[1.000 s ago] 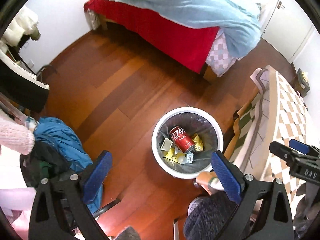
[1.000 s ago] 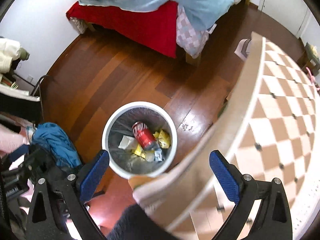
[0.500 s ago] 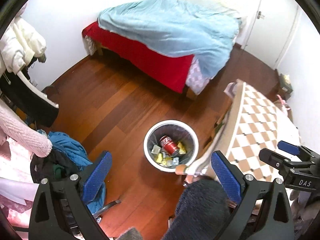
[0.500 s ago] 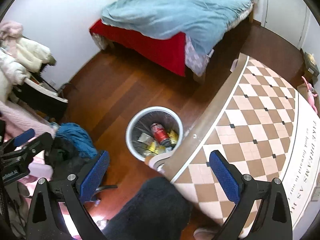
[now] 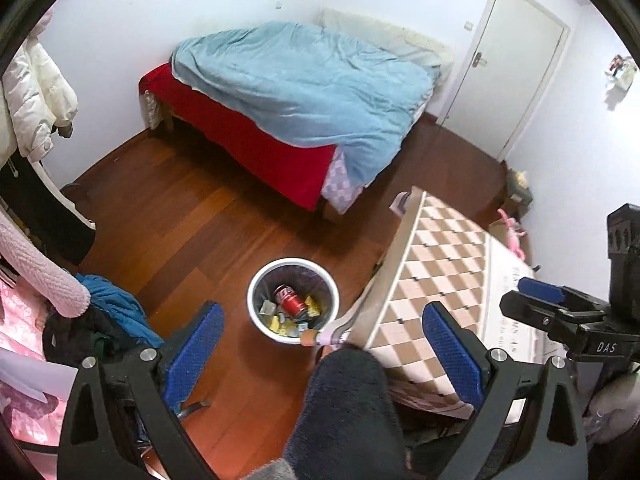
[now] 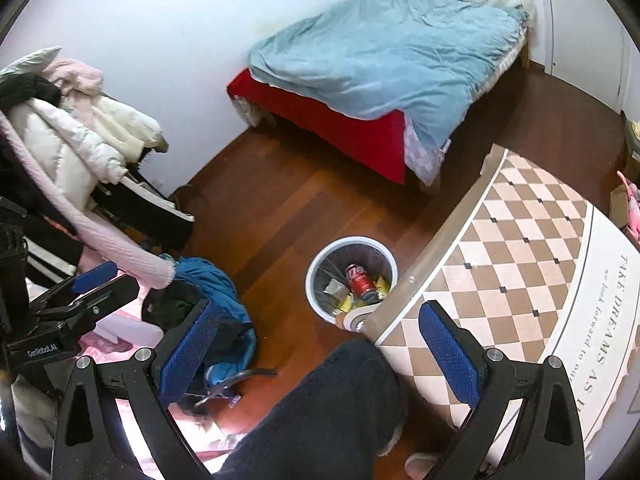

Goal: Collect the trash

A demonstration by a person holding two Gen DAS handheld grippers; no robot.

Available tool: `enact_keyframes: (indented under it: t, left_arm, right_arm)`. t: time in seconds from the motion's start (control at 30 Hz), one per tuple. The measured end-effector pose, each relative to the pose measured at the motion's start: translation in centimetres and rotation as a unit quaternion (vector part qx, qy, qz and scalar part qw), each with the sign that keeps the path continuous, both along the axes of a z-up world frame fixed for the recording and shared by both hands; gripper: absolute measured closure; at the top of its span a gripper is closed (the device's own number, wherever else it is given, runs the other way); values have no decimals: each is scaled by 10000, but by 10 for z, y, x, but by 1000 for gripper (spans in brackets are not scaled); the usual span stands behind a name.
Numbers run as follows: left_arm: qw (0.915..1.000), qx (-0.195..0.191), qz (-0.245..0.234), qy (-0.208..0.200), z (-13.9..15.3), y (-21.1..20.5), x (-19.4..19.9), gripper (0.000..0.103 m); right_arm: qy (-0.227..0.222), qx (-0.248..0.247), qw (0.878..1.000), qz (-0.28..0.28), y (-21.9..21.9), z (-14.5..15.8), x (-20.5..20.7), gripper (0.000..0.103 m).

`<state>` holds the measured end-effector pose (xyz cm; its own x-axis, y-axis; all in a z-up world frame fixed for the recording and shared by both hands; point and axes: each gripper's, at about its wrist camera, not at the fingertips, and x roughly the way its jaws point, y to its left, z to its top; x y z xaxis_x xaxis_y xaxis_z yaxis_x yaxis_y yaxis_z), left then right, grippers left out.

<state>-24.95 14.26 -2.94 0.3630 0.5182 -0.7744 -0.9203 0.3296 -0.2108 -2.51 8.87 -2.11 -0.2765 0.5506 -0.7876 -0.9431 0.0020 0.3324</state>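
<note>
Trash sits in the white bin (image 5: 293,300) on the wood floor (image 5: 192,220): a red can (image 5: 291,302) lies tilted on top, with yellow wrappers (image 5: 310,309) and grey scraps around it. The bin stands just left of the checkered table (image 5: 440,264), whose near corner overlaps its rim in the right wrist view. The left gripper (image 5: 322,346) is held high above the floor, blue pads spread wide, nothing between them. The right gripper (image 6: 316,348) is likewise wide apart and holds nothing; it also shows at the right edge of the left view. A dark-trousered leg (image 6: 332,412) fills the space between the fingers. Far across the room, a bed (image 5: 304,92) with a blue duvet and red sheet stands against the wall. Clothes (image 6: 68,148) are piled at the left, a blue garment (image 6: 212,284) below them.
</note>
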Motion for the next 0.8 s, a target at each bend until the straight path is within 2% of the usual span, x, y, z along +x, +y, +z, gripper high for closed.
enact_keyframes:
  t: [0.3, 0.5, 0.8]
  left_arm:
    - [9993, 110, -81, -341, 26, -21, -11, 2]
    - [9989, 131, -50, -437, 31, -26, -18, 2]
    - [9991, 216, -105, -353, 33, -33, -19, 2]
  right_arm:
    - [203, 236, 9991, 291, -26, 39, -11, 0]
    - [243, 285, 9987, 338, -36, 48, -13, 0]
    - [245, 285, 9987, 353, -40, 51, -16, 0]
